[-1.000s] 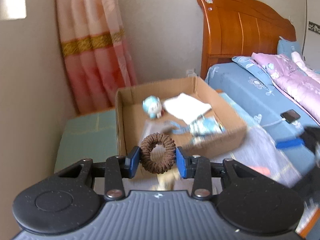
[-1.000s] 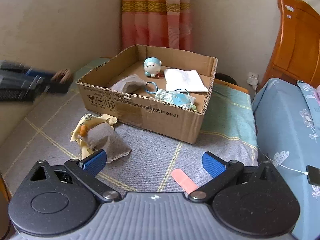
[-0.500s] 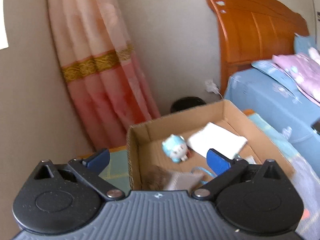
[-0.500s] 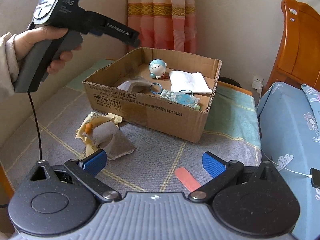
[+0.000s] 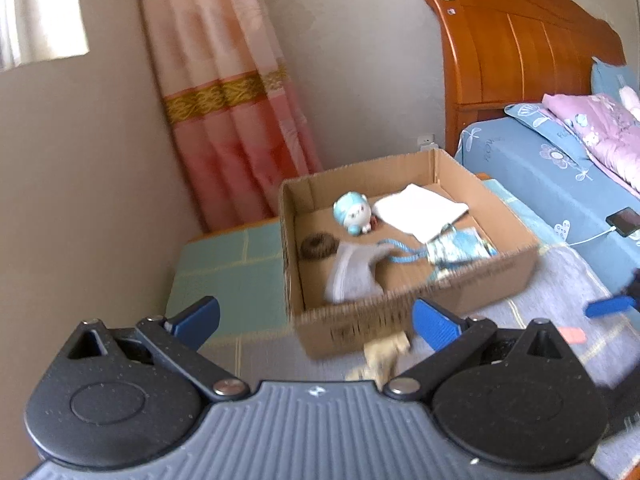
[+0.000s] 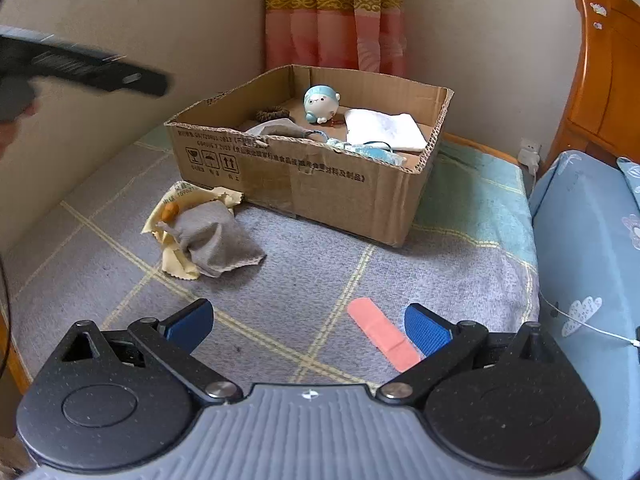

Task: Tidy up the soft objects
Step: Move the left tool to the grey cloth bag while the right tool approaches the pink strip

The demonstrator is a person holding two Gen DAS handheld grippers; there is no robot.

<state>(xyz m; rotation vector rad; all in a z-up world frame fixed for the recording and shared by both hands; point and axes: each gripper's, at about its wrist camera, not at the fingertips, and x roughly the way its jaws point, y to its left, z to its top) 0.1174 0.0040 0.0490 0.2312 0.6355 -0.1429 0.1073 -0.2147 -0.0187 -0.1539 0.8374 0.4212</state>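
Both grippers, left (image 5: pixel 316 320) and right (image 6: pixel 308 322), wide and empty; brown scrunchie (image 5: pixel 318 246) inside cardboard box (image 5: pixel 400 320), near its left wall.

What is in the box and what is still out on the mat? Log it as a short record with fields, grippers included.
container: cardboard box, open top
in box: brown scrunchie, blue-capped toy, white folded cloth, grey cloth, blue pouch with cord
on mat: grey sock lying on yellow cloth; pink strip
left gripper: open, empty
right gripper: open, empty, above the mat
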